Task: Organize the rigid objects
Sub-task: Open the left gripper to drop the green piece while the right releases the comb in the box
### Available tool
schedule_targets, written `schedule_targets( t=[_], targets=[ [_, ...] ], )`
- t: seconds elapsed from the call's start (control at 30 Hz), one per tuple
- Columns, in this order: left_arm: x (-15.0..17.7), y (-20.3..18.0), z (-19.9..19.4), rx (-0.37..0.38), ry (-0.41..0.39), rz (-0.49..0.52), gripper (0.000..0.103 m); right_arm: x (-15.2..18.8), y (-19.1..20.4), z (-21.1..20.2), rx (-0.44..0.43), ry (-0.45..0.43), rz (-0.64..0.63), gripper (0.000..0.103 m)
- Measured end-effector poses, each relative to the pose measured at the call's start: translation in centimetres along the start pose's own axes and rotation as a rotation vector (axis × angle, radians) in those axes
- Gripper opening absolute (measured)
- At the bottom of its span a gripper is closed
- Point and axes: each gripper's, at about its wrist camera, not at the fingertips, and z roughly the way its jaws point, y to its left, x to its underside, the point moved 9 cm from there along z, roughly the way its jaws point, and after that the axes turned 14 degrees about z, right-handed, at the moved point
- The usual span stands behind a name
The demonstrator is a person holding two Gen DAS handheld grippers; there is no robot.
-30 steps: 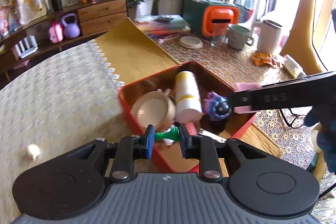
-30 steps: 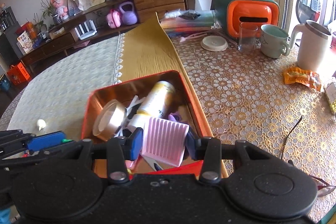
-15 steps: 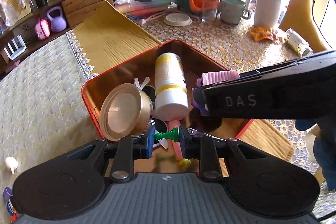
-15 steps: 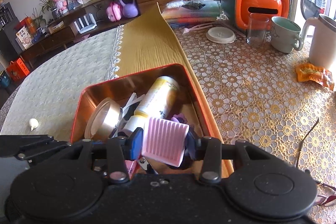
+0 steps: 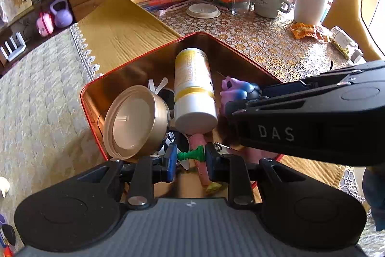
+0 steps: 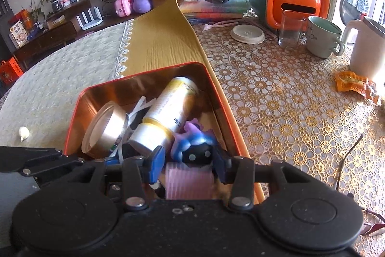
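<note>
While the left gripper (image 5: 190, 157) hangs over the near end of the red tin (image 5: 134, 60), its fingers pinch a green chess pawn (image 5: 191, 155) lying sideways between the pads. Right gripper (image 6: 187, 164) now: fingers spread apart, gripping nothing, with the pink ribbed block (image 6: 189, 181) lying loose below the gap. Inside the tin, a yellow-and-white bottle (image 5: 193, 88) lies at 12 o'clock, gold round tin (image 5: 136, 121) at 10, purple-blue toy (image 6: 192, 142) at 2.

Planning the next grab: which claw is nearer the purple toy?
Right. The right claw sits just before the purple toy; the left claw holds a green pawn farther away.
</note>
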Motion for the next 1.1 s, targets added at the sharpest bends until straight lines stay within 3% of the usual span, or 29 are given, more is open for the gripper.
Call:
schedule_targets(
  t=[0.3,0.47,1.1],
  targets=[
    [0.5,0.1,-0.5,0.019,0.003,-0.034,0.029,-0.1,-0.2,-1.0,-0.014,-0.005,0.024,0.051],
    [0.4,0.2,-1.9,0.003,-0.036,-0.040,0.059,0.0,0.1,-1.7,-0.023,-0.011,0.020,0.054],
    [2.6,1.7,-8.6,0.014,-0.115,-0.071,0.065,1.5,2.9,-5.7,-0.068,-0.035,-0.004,0.069]
  ],
)
